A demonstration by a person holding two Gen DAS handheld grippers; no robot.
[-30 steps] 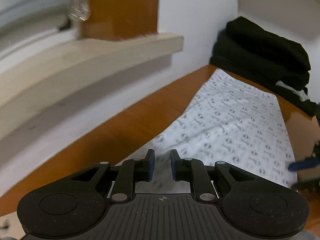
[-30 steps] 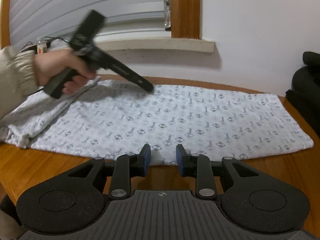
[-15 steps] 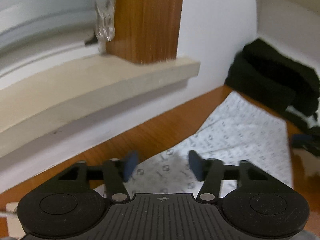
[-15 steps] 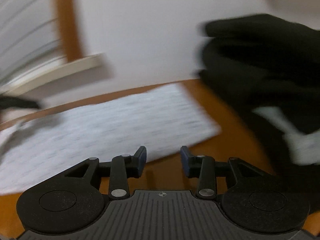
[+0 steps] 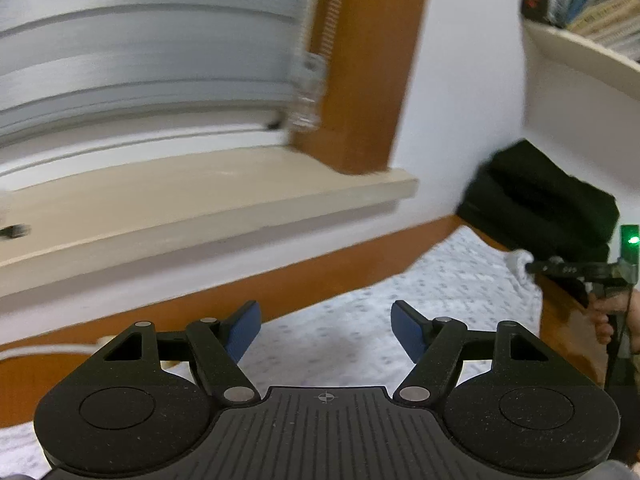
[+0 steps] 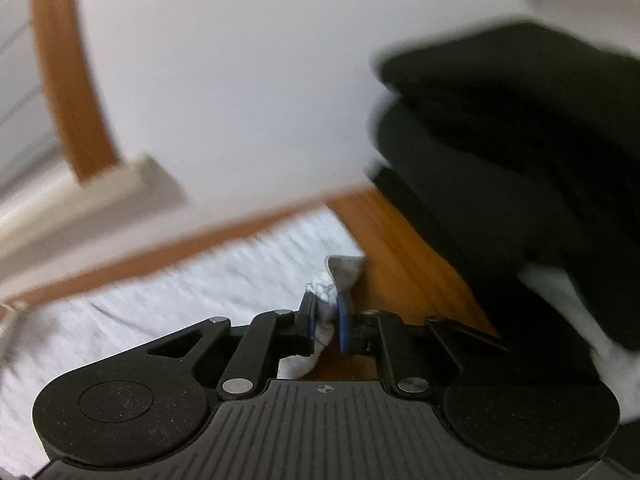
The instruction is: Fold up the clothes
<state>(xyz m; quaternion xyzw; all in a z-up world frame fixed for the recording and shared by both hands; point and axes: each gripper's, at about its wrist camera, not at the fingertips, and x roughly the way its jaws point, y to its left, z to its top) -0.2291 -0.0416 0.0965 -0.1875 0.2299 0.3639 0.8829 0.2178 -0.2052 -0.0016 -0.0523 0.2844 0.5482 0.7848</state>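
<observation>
Right wrist view: right tongs (image 6: 326, 322) pinch patterned cloth (image 6: 160, 320) corner.

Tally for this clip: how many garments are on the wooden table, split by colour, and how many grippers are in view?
White patterned cloth garment: 1
Black folded clothes, one dark pile, pieces not separable: 1
Black two-finger grippers: 2, left gripper open, right gripper pinching the white garment's corner
Total: 4

Both wrist views look forward and down, close over the worktop (image 5: 332, 276); both share the patterned cloth (image 5: 460, 280) and black pile (image 6: 520, 128).
</observation>
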